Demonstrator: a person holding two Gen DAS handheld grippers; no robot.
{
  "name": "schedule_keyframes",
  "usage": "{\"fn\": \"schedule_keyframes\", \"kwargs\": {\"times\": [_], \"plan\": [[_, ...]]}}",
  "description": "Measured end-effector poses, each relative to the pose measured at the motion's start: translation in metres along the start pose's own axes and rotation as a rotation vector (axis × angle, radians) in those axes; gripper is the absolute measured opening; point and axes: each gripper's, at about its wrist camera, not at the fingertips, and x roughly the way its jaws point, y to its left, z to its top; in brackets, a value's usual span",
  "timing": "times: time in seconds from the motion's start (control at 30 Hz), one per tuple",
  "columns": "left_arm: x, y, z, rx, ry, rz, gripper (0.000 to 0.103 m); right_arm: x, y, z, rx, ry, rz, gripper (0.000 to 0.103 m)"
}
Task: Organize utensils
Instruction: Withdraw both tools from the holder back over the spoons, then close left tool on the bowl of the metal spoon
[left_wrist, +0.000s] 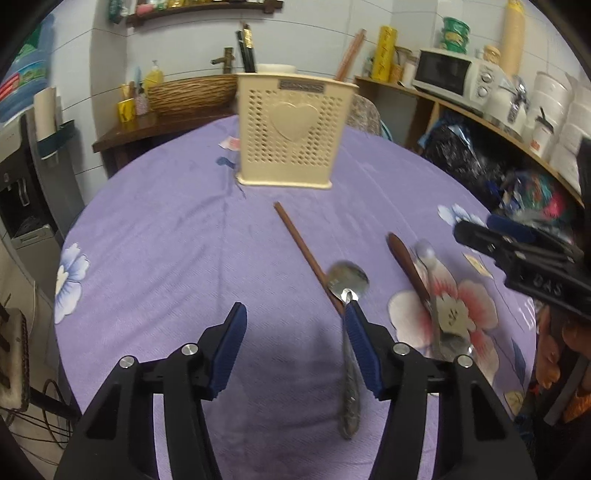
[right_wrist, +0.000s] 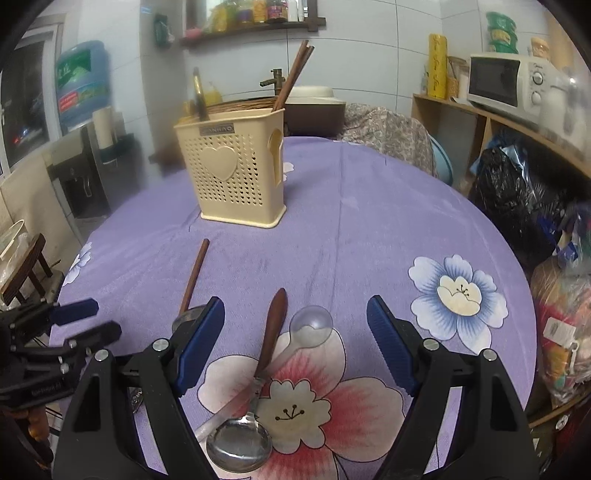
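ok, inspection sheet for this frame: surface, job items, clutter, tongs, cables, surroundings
Surface: round table under a purple floral cloth.
Job's things: cream holder upright at the far side, chopsticks already standing in it; one chopstick, a metal spoon, a wood-handled ladle and a clear spoon lie loose on the cloth.
Clutter: nothing seen on the table beyond these.
Tongs: left tongs open, right pad beside the metal spoon's neck; right tongs open over the ladle handle, nothing held.
Cables: loops of wire off the table's left edge.
Surroundings: microwave on a shelf, water jug, wicker basket, black bags.
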Motion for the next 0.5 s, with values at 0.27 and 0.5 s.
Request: {"fn": "schedule_keyframes", "kwargs": {"times": [0.27, 0.5], "plan": [[0.021, -0.022, -0.009, 0.057, 0.071, -0.037, 0.048, 0.0, -0.003, -0.002, 0.022, 0.001, 0.009, 0.079], [0.042, -0.03, -0.004, 0.048, 0.129, -0.058, 0.04, -0.002, -0.007, -0.004, 0.033, 0.008, 0.014, 0.079]]}}
